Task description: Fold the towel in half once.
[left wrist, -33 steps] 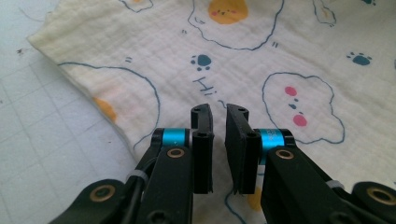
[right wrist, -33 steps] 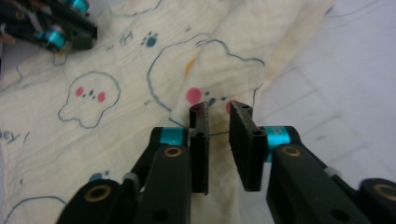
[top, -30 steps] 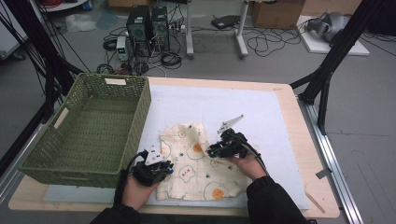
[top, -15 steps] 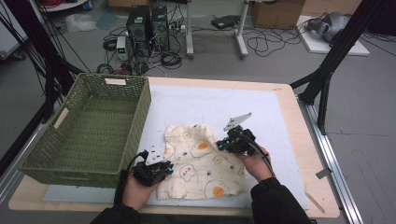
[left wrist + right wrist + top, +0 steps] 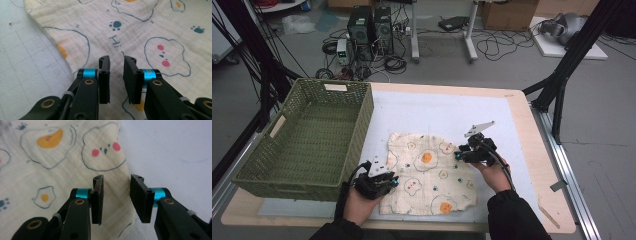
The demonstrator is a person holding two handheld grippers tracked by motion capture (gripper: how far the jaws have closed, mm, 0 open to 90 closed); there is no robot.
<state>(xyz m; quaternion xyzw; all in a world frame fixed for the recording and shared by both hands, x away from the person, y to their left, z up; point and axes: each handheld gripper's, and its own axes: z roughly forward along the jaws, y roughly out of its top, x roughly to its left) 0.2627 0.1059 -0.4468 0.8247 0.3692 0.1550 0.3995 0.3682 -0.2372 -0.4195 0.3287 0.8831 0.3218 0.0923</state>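
Your table [image 5: 532, 150] carries a pale blue mat [image 5: 437, 110], and on the mat's left side stands the green woven basket [image 5: 362, 125], with nothing in it as far as the high view shows. The egg-print cloth [image 5: 432, 175] lies on the near middle of the mat, just right of the basket, spread nearly flat in one layer with a wavy far edge. By my reading the spreading-out is about done, while any folding or moving of the cloth toward the basket is not yet begun.

Your left gripper [image 5: 391, 181] sits at the cloth's near left corner, and your right gripper [image 5: 460, 156] at its right edge, further from you. Both sets of fingers have just been opening. The left fingers [image 5: 104, 75] stand a small way apart with the cloth lying flat below the gap and nothing pinched. The right fingers [image 5: 97, 197] are released too, a little wider, straddling the cloth's right border with mat under one of them.

The high view gives you the whole layout: the basket, the cloth's outline and how well apart your hands are. It is too coarse for the finger gaps. The gripper views settle those, and also give the crinkled weave, a paw print [image 5: 115, 25] near the left fingers and a pink-cheeked face [image 5: 105, 150] beyond the right ones
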